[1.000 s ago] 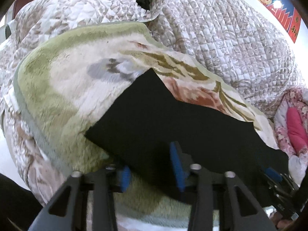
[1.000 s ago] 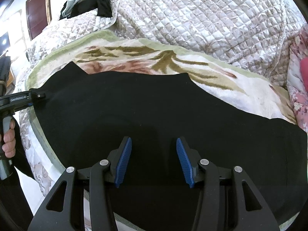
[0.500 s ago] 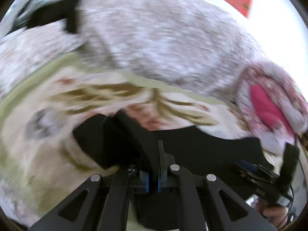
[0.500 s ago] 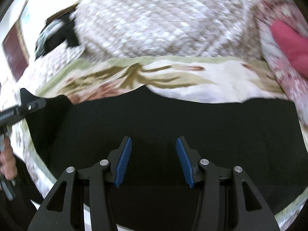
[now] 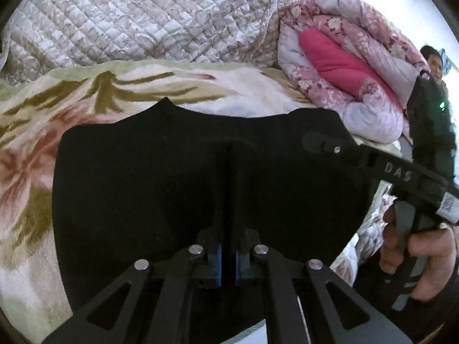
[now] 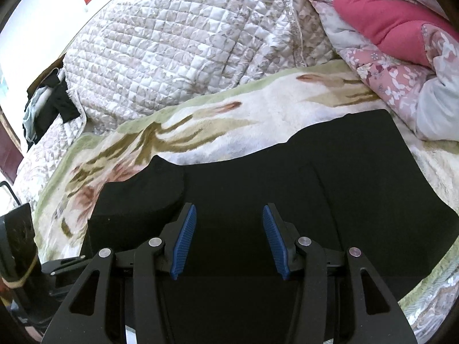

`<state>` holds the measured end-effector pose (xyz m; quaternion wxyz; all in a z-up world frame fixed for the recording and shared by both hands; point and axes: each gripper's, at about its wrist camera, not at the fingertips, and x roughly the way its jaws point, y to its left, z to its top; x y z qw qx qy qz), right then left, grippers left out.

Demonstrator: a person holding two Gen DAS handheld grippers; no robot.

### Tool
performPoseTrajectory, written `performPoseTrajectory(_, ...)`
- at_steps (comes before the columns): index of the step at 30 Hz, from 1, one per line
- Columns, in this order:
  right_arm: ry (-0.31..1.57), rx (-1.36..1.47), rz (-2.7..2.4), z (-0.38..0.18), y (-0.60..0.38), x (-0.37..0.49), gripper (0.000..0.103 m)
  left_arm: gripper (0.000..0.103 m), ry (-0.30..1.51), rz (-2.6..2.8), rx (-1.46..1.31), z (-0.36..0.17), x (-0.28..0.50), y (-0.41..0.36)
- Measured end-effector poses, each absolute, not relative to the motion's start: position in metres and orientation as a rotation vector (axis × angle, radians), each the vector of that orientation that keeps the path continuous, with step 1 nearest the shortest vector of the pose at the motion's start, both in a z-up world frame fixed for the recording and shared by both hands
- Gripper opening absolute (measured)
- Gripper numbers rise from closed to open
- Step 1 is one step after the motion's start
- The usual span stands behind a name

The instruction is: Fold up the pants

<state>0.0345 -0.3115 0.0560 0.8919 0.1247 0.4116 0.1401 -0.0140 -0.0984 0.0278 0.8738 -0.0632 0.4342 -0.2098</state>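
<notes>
Black pants (image 5: 129, 186) lie across a cream and green floral blanket (image 5: 43, 200) on the bed. My left gripper (image 5: 228, 149) is shut on an end of the pants, and the cloth it holds lies doubled over the rest. In the right wrist view the doubled end (image 6: 143, 189) shows as a thick fold at the left of the pants (image 6: 344, 186). My right gripper (image 6: 228, 209) hovers open just over the middle of the pants, nothing between its blue pads (image 6: 183, 238). It also shows at the right of the left wrist view as the right gripper (image 5: 318, 143), held by a hand (image 5: 424, 246).
A grey-white quilted cover (image 6: 186, 43) is heaped behind the blanket. A rolled pink floral duvet (image 6: 401, 28) lies at the right end of the pants. Dark clothes (image 6: 46, 106) are piled at the far left. The bed's near edge runs just below the pants.
My left gripper has shut on the pants' end and carried it to the right, over the rest. The right gripper has shifted and rolled above the pants and stays open.
</notes>
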Motion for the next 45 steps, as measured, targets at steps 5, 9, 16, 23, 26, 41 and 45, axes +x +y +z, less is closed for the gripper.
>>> performPoseTrajectory(5, 0.847, 0.277, 0.326, 0.056, -0.308, 0.032, 0.049, 0.019, 0.931, -0.519, -0.185, 0.033, -0.022, -0.093)
performPoseTrajectory(9, 0.869, 0.308, 0.398, 0.052, -0.301, 0.033, 0.049, 0.03, 0.863, -0.53, -0.203, 0.05, -0.036, -0.075)
performPoseTrajectory(16, 1.013, 0.344, 0.568, 0.028, -0.272, 0.038, 0.049, 0.035, 0.816, -0.212, -0.229, 0.051, -0.019, -0.009)
performPoseTrajectory(23, 1.017, 0.423, 0.568, 0.017, -0.268, 0.054, 0.049, 0.035, 0.859, -0.142, -0.297, 0.03, -0.013, 0.01)
performPoseTrajectory(26, 1.047, 0.478, 0.606, 0.016, -0.268, 0.056, 0.047, 0.035, 0.865, -0.143, -0.306, 0.027, -0.014, 0.01)
performPoseTrajectory(41, 1.06, 0.573, 0.613, 0.016, -0.284, 0.046, 0.002, 0.035, 0.855, -0.128, -0.29, 0.027, -0.017, 0.012)
performPoseTrajectory(45, 1.089, 0.558, 0.575, 0.006, -0.286, 0.049, 0.002, 0.035, 0.859, -0.133, -0.287, 0.026, -0.016, 0.01)
